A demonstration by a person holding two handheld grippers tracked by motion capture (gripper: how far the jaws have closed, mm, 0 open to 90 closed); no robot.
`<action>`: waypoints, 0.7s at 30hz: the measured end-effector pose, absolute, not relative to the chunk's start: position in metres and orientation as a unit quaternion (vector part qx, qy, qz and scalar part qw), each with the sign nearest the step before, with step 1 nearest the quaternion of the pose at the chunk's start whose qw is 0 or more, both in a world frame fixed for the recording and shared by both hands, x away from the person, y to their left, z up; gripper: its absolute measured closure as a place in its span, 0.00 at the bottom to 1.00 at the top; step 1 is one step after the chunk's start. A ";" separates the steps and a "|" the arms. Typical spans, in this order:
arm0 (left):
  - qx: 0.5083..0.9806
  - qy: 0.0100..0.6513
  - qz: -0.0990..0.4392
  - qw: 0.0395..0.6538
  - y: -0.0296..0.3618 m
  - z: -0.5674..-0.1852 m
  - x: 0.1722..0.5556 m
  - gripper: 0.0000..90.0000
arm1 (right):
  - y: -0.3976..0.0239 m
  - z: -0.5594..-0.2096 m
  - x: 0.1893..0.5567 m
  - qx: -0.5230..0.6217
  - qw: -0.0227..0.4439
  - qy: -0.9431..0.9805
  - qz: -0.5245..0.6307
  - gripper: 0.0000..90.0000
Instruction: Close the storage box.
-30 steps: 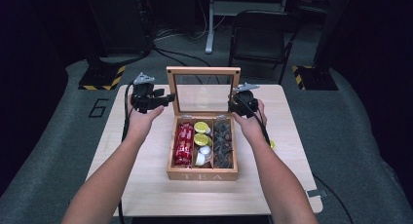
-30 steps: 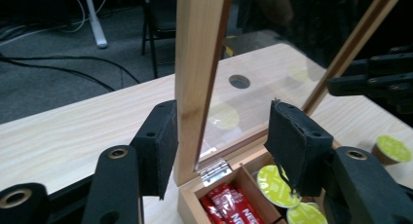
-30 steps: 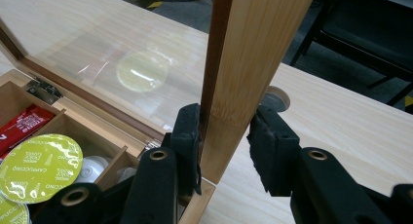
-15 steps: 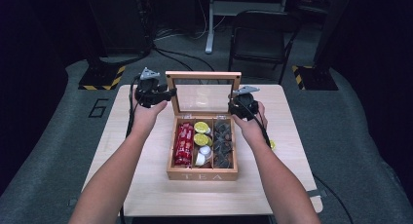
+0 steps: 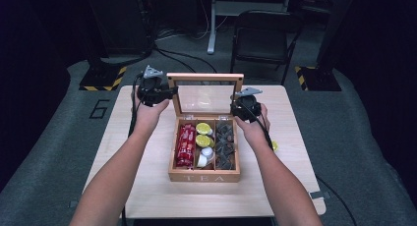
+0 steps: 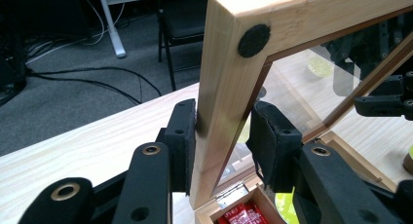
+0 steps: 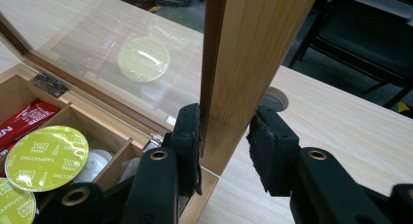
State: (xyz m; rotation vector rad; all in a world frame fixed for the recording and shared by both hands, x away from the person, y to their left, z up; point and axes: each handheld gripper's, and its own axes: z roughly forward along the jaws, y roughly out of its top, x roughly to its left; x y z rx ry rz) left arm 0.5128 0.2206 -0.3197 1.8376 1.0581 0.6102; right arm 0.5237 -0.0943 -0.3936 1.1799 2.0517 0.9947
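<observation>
Item: wooden tea box (image 5: 204,176), standing at the middle of the tabletop (image 5: 295,186). Its glass-paned lid (image 5: 205,78) is raised near upright on the rear hinges.

Contents: red sachets (image 5: 185,145) in the left compartment, yellow-green capsules (image 5: 203,135) and white capsules (image 5: 206,155) in the middle one, dark pieces (image 5: 225,145) in the right one.

Grip: my left gripper (image 6: 221,136) has just closed on the lid's left frame post. My right gripper (image 7: 224,136) is clamped on the right post.

Progress: I judge that both holds are set and the lid's swing is what remains. Whether it goes down or further back I cannot tell.

Edges: the post's corners sit between my pads; the box rim lies just below them.

Room: bare tabletop behind the lid and on both flanks. A small yellow-green thing (image 5: 274,146) lies near my right forearm. A chair (image 5: 263,34) stands well beyond the far edge.
</observation>
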 end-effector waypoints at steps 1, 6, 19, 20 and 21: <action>0.744 0.427 0.243 0.453 0.222 -0.320 0.513 0.71 | -0.095 -0.394 0.524 0.440 0.284 0.766 0.372 0.72; 0.744 0.430 0.235 0.454 0.223 -0.320 0.511 0.71 | -0.096 -0.394 0.523 0.439 0.282 0.766 0.375 0.72; 0.742 0.425 0.234 0.462 0.225 -0.323 0.503 0.71 | -0.105 -0.381 0.515 0.448 0.254 0.748 0.418 0.67; 0.743 0.423 0.233 0.464 0.226 -0.323 0.502 0.71 | -0.105 -0.379 0.514 0.447 0.254 0.747 0.421 0.67; 0.744 0.422 0.230 0.464 0.227 -0.324 0.502 0.71 | -0.106 -0.377 0.513 0.440 0.259 0.751 0.419 0.67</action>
